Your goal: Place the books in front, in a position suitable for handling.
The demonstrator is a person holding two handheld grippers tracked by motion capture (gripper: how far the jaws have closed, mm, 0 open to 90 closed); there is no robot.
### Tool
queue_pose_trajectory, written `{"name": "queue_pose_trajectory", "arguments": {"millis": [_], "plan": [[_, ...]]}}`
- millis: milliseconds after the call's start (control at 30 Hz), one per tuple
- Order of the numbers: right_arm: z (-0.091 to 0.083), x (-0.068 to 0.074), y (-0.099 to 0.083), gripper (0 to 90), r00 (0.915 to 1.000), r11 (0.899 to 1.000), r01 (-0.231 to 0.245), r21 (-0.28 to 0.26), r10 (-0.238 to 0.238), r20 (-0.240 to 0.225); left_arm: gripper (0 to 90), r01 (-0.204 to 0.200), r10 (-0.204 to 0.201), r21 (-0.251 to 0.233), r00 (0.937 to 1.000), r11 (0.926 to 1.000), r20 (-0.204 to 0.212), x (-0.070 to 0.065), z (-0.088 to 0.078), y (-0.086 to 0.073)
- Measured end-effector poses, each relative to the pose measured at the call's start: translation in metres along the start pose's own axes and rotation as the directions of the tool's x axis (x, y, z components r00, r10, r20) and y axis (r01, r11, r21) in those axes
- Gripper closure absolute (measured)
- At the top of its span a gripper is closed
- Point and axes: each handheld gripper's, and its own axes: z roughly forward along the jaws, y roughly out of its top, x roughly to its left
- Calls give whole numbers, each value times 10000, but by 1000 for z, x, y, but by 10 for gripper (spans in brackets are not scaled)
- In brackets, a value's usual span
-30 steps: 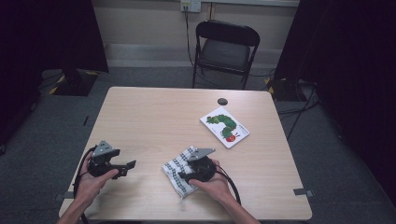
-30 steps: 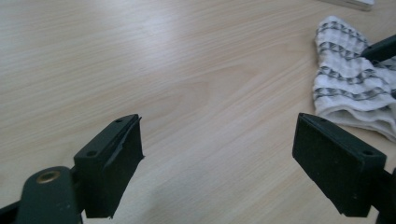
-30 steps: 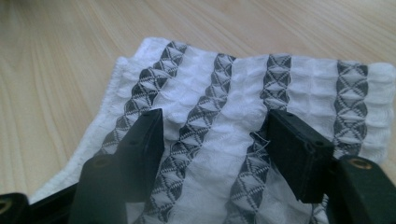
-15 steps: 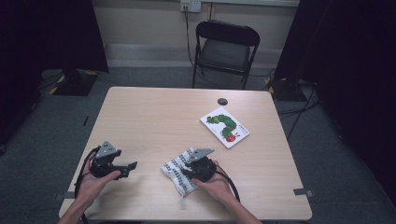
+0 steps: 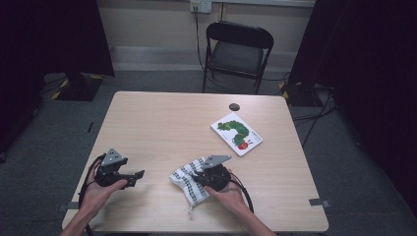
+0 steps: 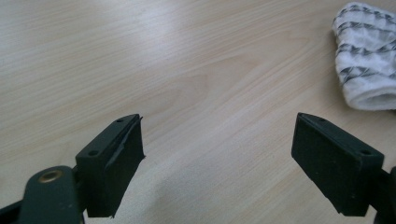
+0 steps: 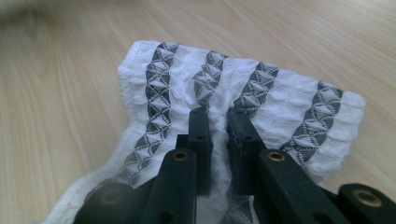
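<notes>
Pale wood table point(image 5: 162, 123) from the high view, folding chair point(image 5: 236, 51) behind it, a caterpillar picture book point(image 5: 236, 133) lying right of centre. Near the front edge the right gripper point(image 5: 199, 176) sits on the striped cloth point(image 5: 189, 184), while the left gripper point(image 5: 137, 175) rests well apart. Left gripper view: left gripper point(image 6: 217, 154) gaping wide over bare wood, cloth point(image 6: 366, 56) off at the far right. Right gripper view: right gripper point(image 7: 218, 116) has just been closing, pinching a fold of the cloth point(image 7: 280, 98).

waffle-textured woven cloth point(image 7: 243, 93) lies on smooth, matt wood-grain table point(image 5: 162, 123).
</notes>
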Motion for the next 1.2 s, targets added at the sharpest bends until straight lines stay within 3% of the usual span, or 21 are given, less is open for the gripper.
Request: {"name": "queue_pose_trajectory", "arguments": {"millis": [233,400,600,633,733,967,1200], "plan": [[-23,-5,-1,817,9997,9995,-106,-292,113,224,161,-54,55,-65,10000,10000,55,-1,0,0],[-53,-18,-14,817,9964,9991,-333,-264,352,773,161,-83,84,-21,9999,10000,78,-1,0,0],[-80,-31,-33,817,9873,9964,-760,-385,806,1371,161,-110,110,47,9999,9999,63,-1,1,0],[-90,-37,-40,817,9816,9946,-927,-469,992,1634,161,-118,118,42,9999,9999,53,-2,1,0],[-102,-42,-49,816,9741,9906,-1202,-651,1303,1846,161,-121,120,81,9999,9999,56,-1,1,1],[-112,-51,-59,816,9613,9876,-1454,-587,1550,2277,161,-90,90,56,9999,9999,61,-1,1,1],[-116,-54,-70,814,9557,9873,-1550,-342,1586,2481,161,-71,70,62,9999,10000,76,-1,1,1]]}}
